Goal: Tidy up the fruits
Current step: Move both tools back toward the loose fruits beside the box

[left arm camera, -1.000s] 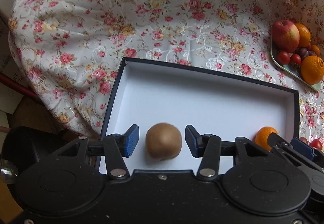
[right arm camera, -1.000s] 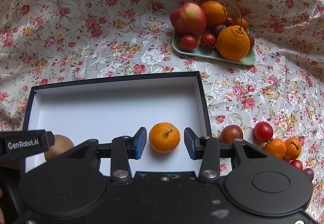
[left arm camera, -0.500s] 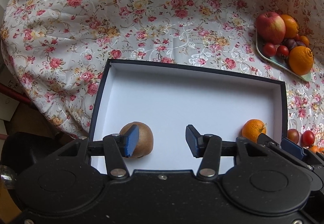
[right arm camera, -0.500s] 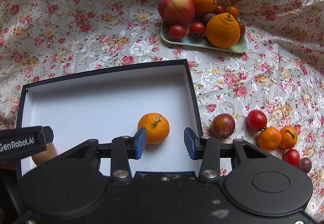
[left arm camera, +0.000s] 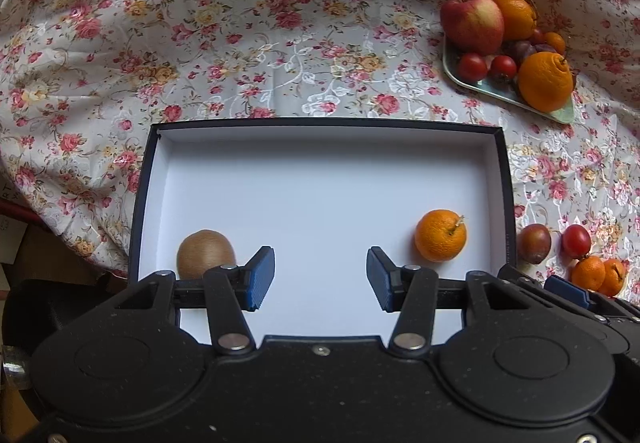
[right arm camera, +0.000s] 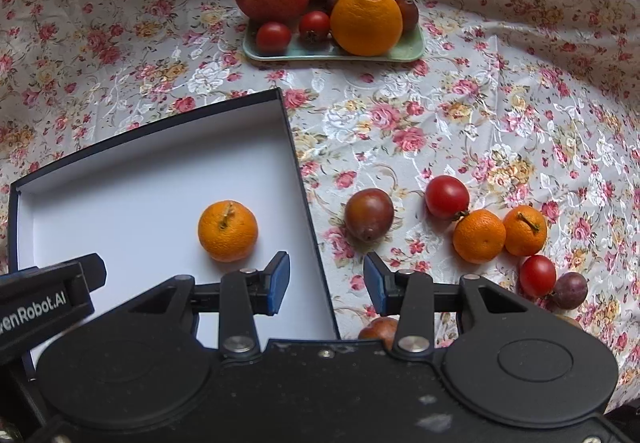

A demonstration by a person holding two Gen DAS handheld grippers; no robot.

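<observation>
With both grippers' fingers spread and empty, you should pinch the soft, bruisable plum (right arm camera: 369, 214) gently across its widest middle.

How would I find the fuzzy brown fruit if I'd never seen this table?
Find the dark-rimmed white box on the flowery cloth. Inside are two fruits; the kiwi sits in the near left corner. It's dull brown, unlike the shiny mandarin opposite.
</observation>
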